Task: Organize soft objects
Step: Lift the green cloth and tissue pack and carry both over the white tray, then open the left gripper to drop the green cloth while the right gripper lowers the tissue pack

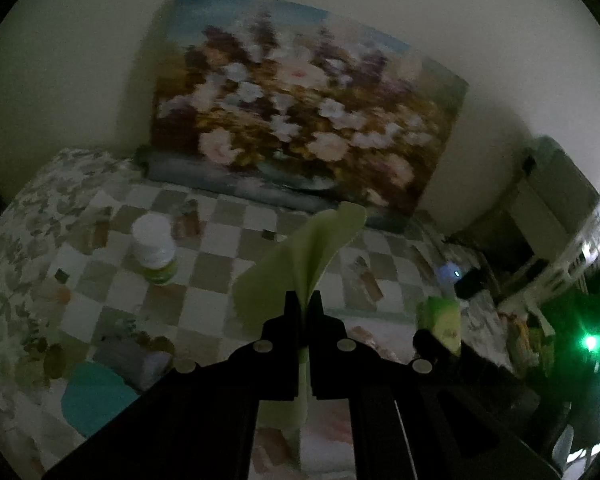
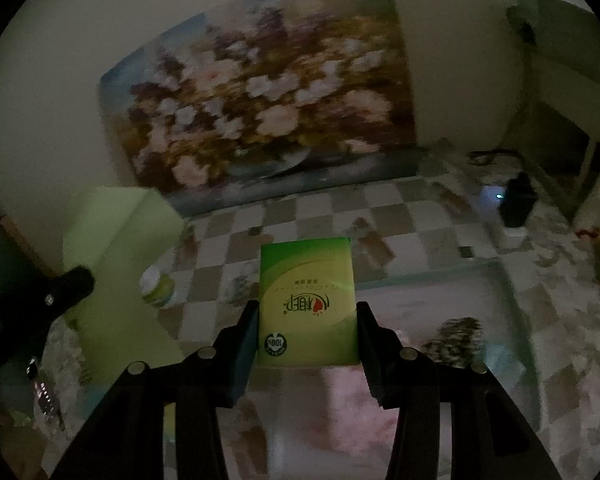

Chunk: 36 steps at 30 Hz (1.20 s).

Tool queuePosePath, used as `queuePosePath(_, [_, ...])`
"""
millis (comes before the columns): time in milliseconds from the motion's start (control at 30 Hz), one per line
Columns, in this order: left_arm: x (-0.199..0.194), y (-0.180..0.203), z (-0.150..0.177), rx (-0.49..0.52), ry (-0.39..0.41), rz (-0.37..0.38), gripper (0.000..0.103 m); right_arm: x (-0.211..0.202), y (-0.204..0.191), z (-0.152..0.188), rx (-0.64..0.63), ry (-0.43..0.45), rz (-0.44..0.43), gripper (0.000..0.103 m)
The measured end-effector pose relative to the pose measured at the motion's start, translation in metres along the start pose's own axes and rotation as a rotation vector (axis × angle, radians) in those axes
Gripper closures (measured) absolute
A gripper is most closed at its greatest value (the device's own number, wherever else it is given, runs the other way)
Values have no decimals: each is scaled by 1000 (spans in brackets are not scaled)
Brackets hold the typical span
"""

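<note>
I have a pale green cloth (image 1: 300,256) pinched in my left tongs (image 1: 307,300), jaws closed tight on it, its free end fanning upward past the tips. My right tongs (image 2: 307,320) clamp a green tissue pack (image 2: 308,300) by its two sides, held clear above the checkered bedspread (image 2: 400,216). Both tongs tilt downward toward the bed. Beyond them a white-capped bottle (image 1: 154,250) stands on the bedspread, a flower painting (image 1: 300,100) leans on the wall, and a teal item (image 1: 96,400) lies at lower left
</note>
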<state>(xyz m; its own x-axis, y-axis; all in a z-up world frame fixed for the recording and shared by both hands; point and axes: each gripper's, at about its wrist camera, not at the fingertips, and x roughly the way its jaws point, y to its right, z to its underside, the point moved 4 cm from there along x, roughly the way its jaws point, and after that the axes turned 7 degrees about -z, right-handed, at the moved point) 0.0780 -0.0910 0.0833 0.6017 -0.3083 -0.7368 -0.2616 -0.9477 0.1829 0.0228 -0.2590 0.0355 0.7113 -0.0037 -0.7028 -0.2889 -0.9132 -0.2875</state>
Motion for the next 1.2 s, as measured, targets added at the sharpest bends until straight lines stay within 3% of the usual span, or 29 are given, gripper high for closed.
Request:
queuePosePath(233, [1, 43, 13, 76, -11, 72, 100, -20, 74, -9, 98, 28, 187, 54])
queuePosePath(533, [7, 99, 37, 194, -42, 159, 100, -40, 148, -7, 235, 35, 301, 54])
queuePosePath(767, [50, 117, 65, 228, -175, 150, 99, -20, 165, 7, 266, -45, 315, 54])
queuePosePath(1067, [113, 109, 113, 177, -431, 110, 99, 35, 167, 41, 256, -234, 311, 54])
queuePosePath(1200, [128, 106, 127, 188, -490, 60, 99, 55, 165, 56, 244, -311, 308, 54])
